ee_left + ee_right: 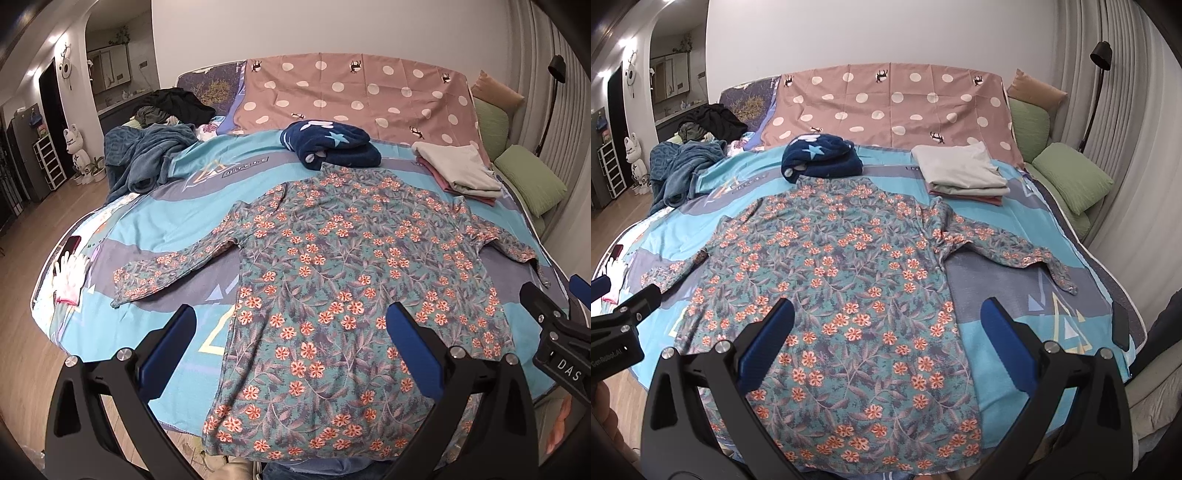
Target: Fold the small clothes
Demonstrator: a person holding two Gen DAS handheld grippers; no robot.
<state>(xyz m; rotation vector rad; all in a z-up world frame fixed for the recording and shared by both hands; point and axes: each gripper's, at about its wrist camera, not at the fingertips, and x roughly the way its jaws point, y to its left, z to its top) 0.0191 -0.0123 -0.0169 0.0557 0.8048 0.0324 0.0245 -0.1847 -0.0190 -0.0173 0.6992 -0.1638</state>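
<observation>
A floral long-sleeved shirt (343, 280) lies flat on the bed, both sleeves spread sideways; it also shows in the right wrist view (842, 295). My left gripper (291, 325) is open and empty, held above the shirt's near left hem. My right gripper (886, 317) is open and empty, above the shirt's near right hem. The right gripper also shows at the right edge of the left wrist view (554, 325). The left gripper shows at the left edge of the right wrist view (624, 314).
A folded navy star garment (328, 144) lies beyond the shirt's collar. A folded white and pink stack (461, 173) lies at back right. A rumpled pile of clothes (155, 147) is at back left. Gloves and a phone (70, 266) lie at the bed's left edge. Green pillows (528, 177) line the right.
</observation>
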